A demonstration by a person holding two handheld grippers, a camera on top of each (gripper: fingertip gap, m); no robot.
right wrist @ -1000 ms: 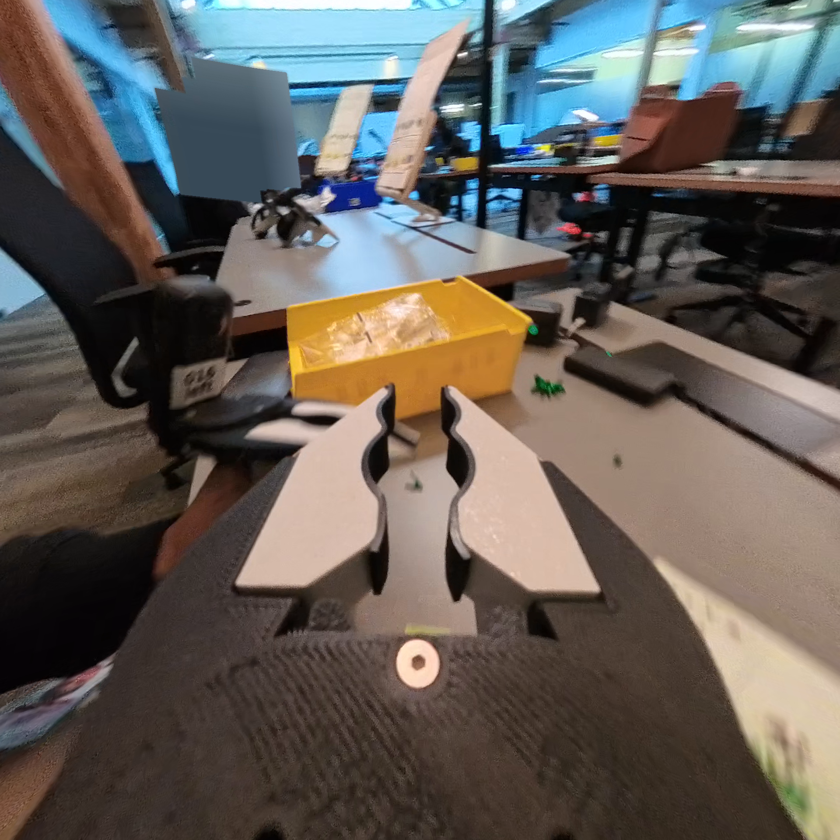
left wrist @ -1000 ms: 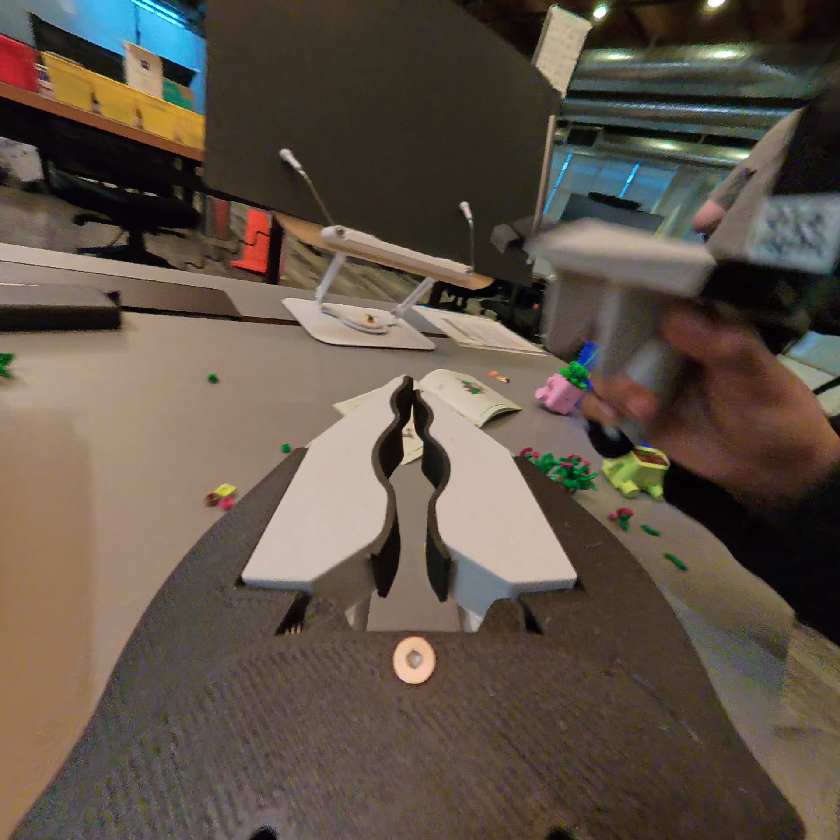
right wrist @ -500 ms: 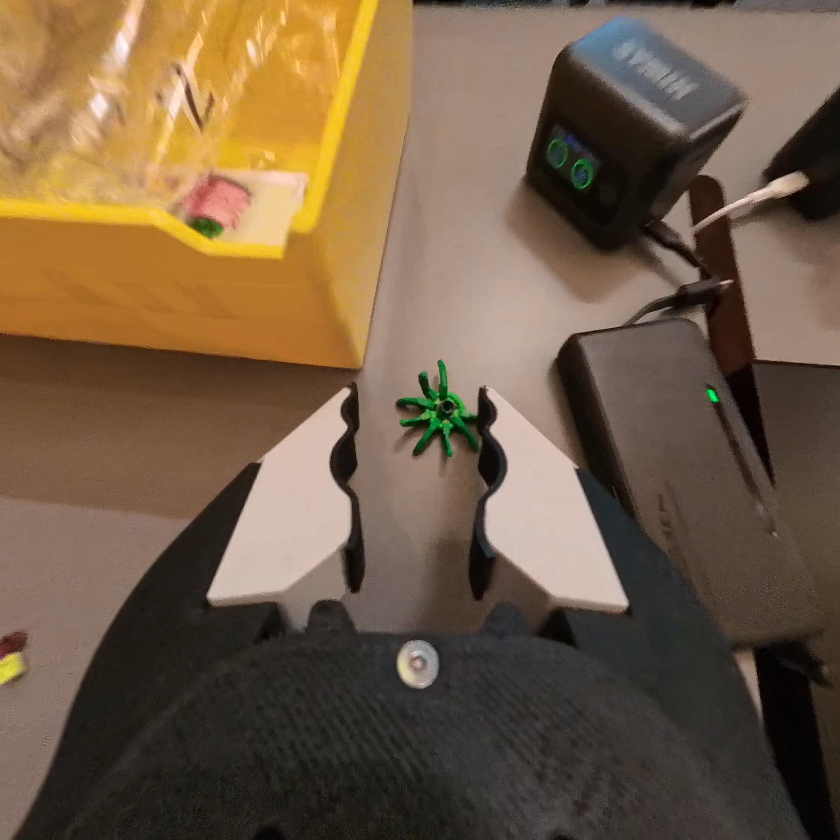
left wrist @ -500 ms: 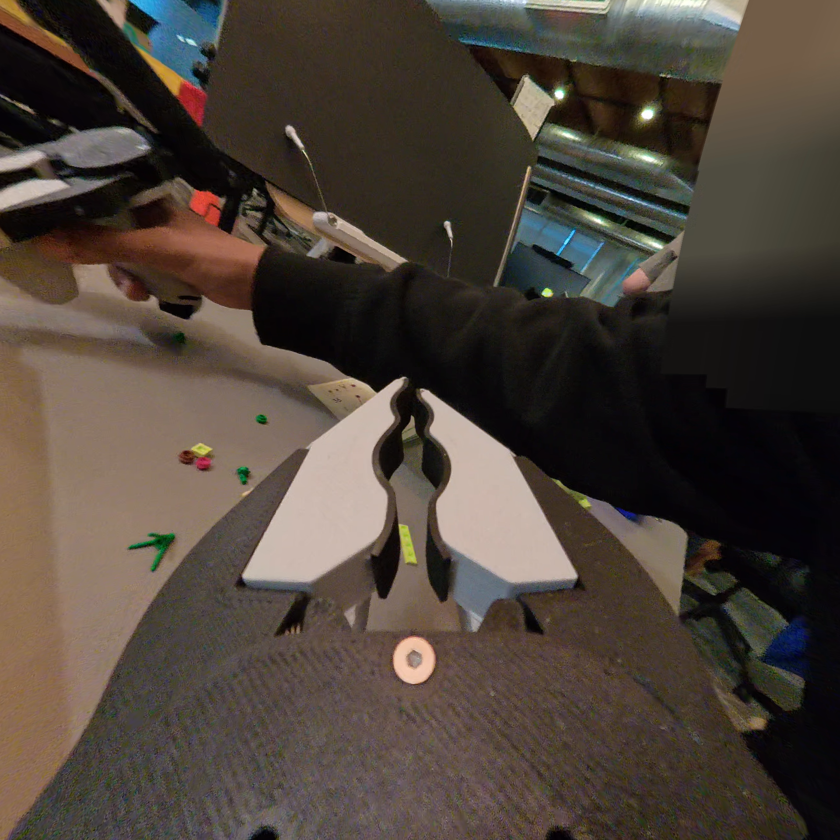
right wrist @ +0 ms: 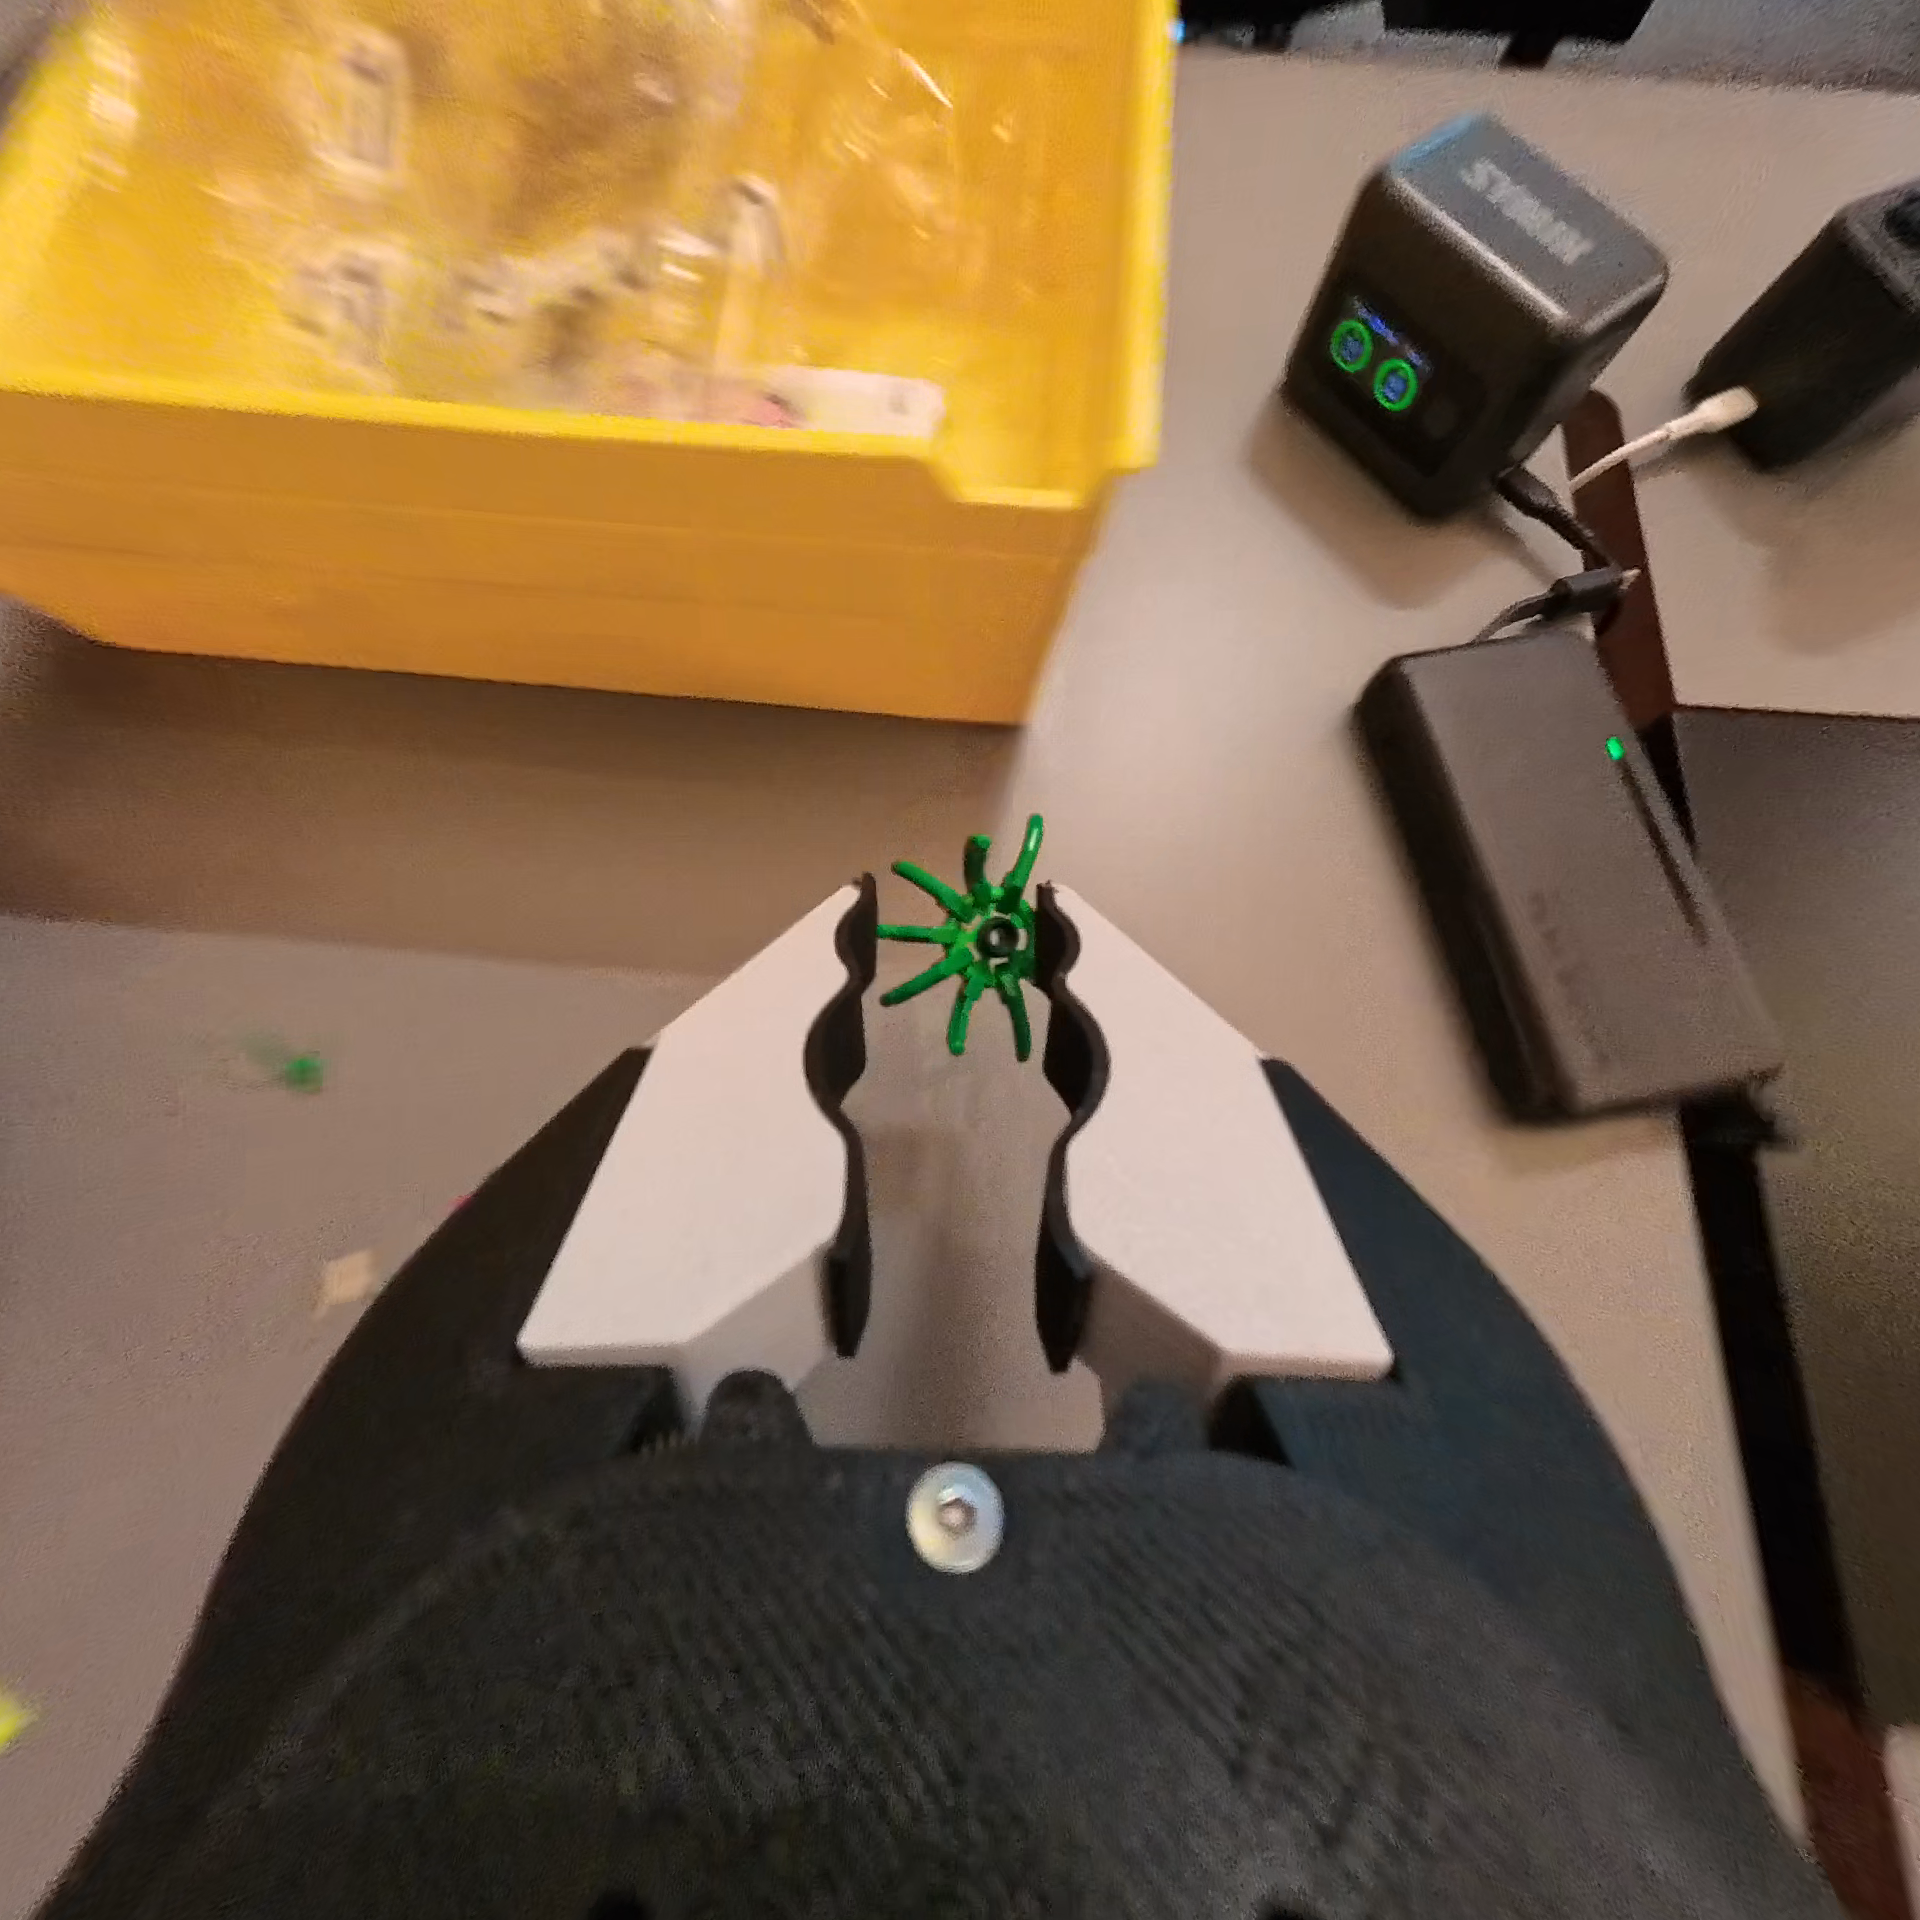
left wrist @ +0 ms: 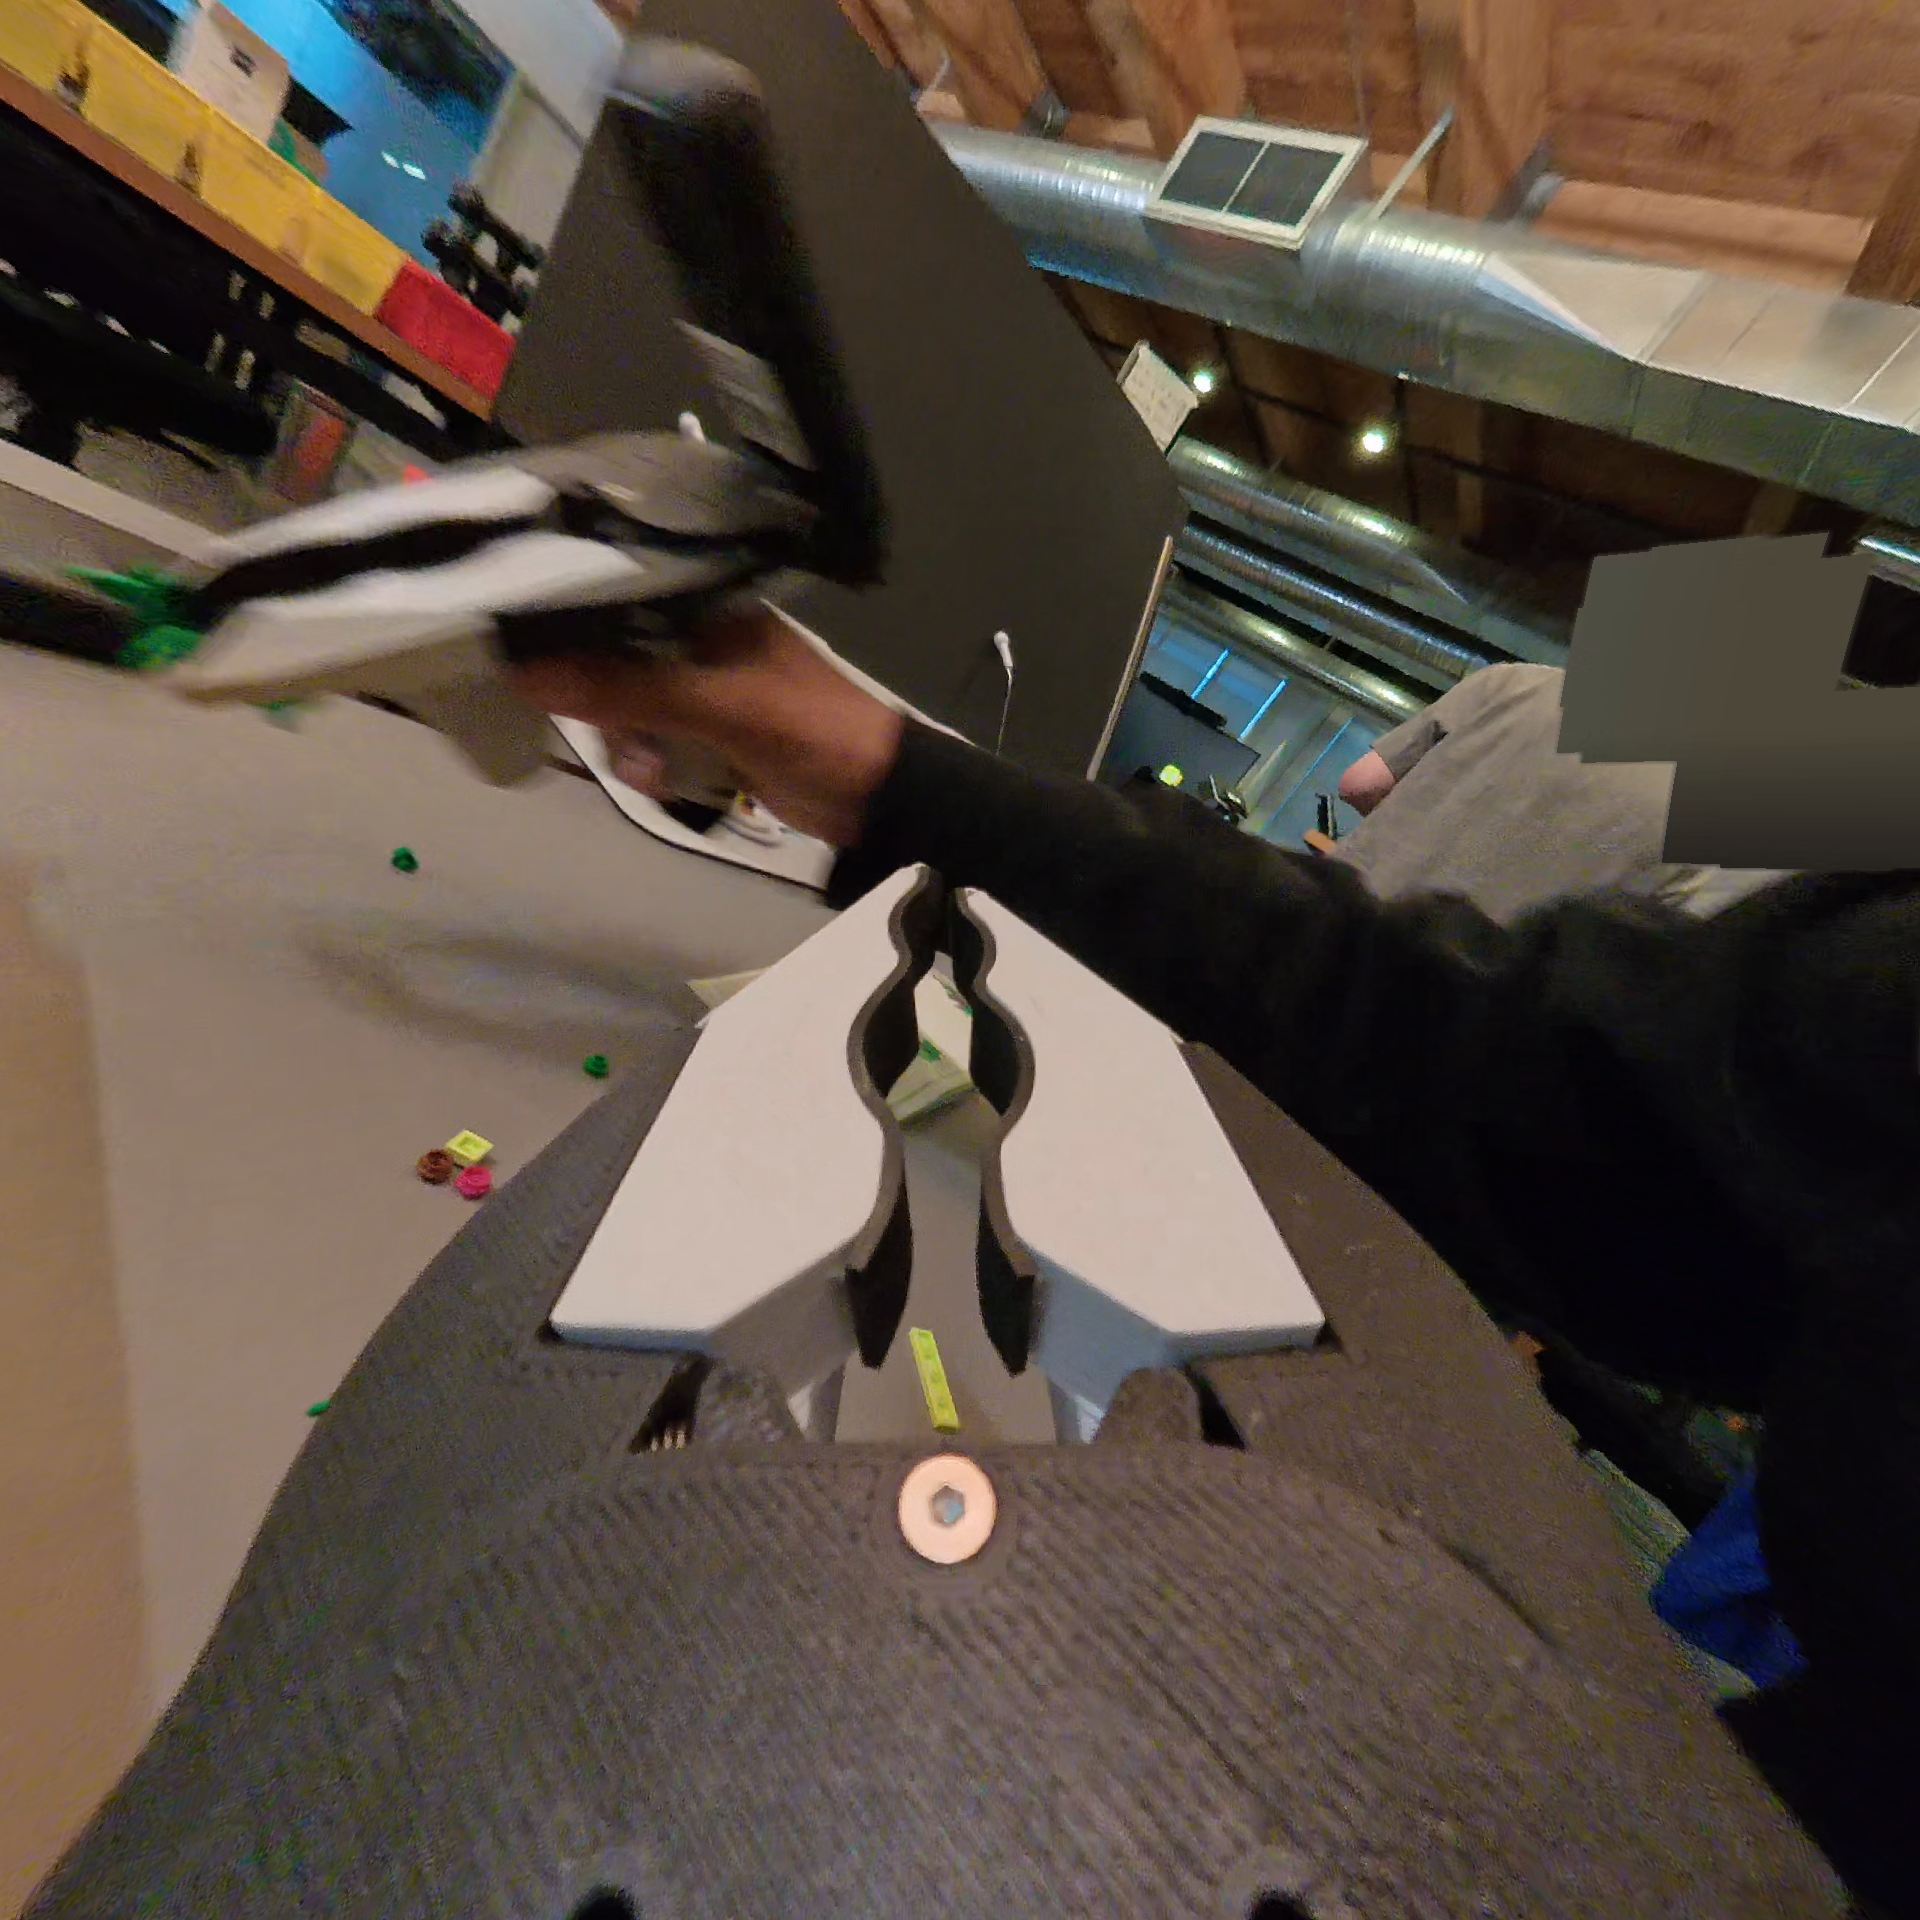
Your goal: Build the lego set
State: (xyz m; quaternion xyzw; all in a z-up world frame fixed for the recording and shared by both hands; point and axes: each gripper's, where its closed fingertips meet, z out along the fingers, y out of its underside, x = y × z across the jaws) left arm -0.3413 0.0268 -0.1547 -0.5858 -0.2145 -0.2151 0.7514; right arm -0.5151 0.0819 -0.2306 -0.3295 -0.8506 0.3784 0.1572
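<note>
A: Left wrist view first. What's the left gripper (left wrist: 940,904) doing?

B: Its jaws are pressed together at the tips, pinching nothing. A thin lime-green flat lego strip (left wrist: 933,1392) lies on the grey table (left wrist: 208,987) under the finger roots, and loose small pieces, a lime square tile (left wrist: 469,1147) among them, sit off to the left. The right gripper (left wrist: 197,623) reaches across, blurred, with green at its tips.

A: And the right wrist view?

B: The right gripper (right wrist: 954,914) has its jaws spread part-way around the green spiky plastic lego leaf piece (right wrist: 971,940). The piece's hub touches the right finger (right wrist: 1055,935); the left finger stands just clear of the fronds. It's between the tips, near the yellow plastic bin (right wrist: 520,540) and the black power bank (right wrist: 1558,873).

A: So the coming move?

B: I'd judge the right-hand jaws only need to close; the piece is radial, with no long axis, and lies off-centre towards the right finger
</note>
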